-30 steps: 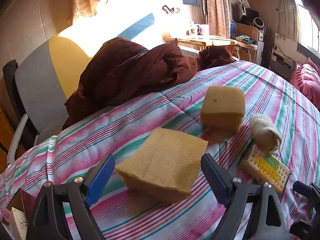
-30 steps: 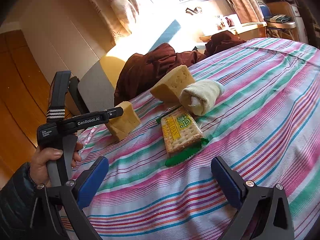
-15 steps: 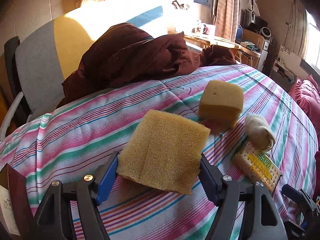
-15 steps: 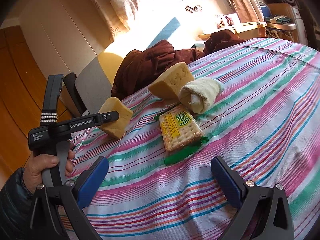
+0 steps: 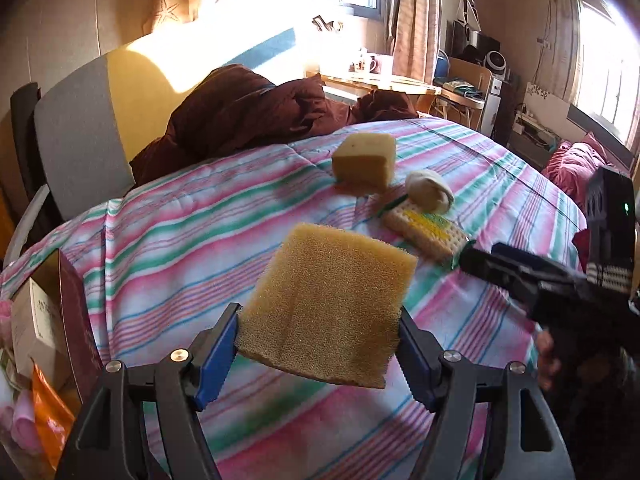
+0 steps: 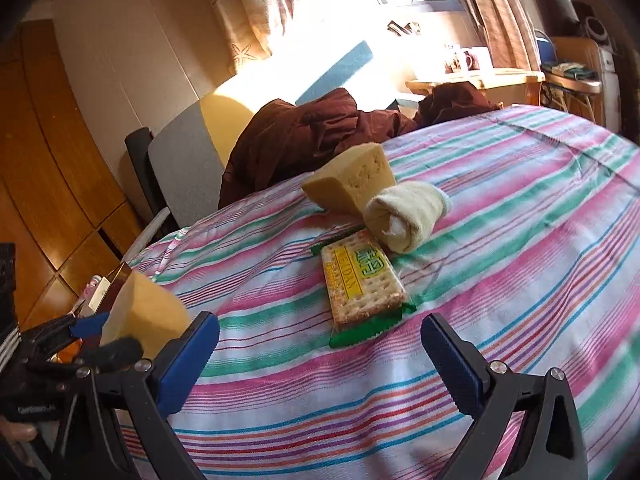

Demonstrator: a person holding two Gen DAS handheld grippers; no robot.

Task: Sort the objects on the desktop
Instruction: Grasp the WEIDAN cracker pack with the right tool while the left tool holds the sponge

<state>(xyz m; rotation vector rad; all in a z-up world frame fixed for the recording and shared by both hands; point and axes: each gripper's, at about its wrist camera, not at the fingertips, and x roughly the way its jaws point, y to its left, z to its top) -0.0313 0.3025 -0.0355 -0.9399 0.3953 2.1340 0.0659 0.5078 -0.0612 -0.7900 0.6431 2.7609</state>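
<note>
Left gripper (image 5: 318, 344) clamps flat yellow sponge (image 5: 328, 308), lifted off striped bedspread (image 5: 180, 240). Only the left view shows open box (image 5: 48, 320) at 9 o'clock with packets inside, contents unclear. Right gripper (image 6: 320, 356) spread wide, holding nothing. Beyond at 12: cracker pack (image 6: 362, 280), rolled towel (image 6: 406, 214), thick sponge block (image 6: 352, 184) touching towel. Far: brown quilt (image 6: 312, 132).

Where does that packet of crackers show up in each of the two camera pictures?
Left wrist view: the cracker packet lies right of centre on the striped bedspread, beyond the held sponge.
Right wrist view: the packet lies at centre, ahead of the open right gripper.
Shared landmark: the rolled cream cloth touching the packet's far end.
</note>
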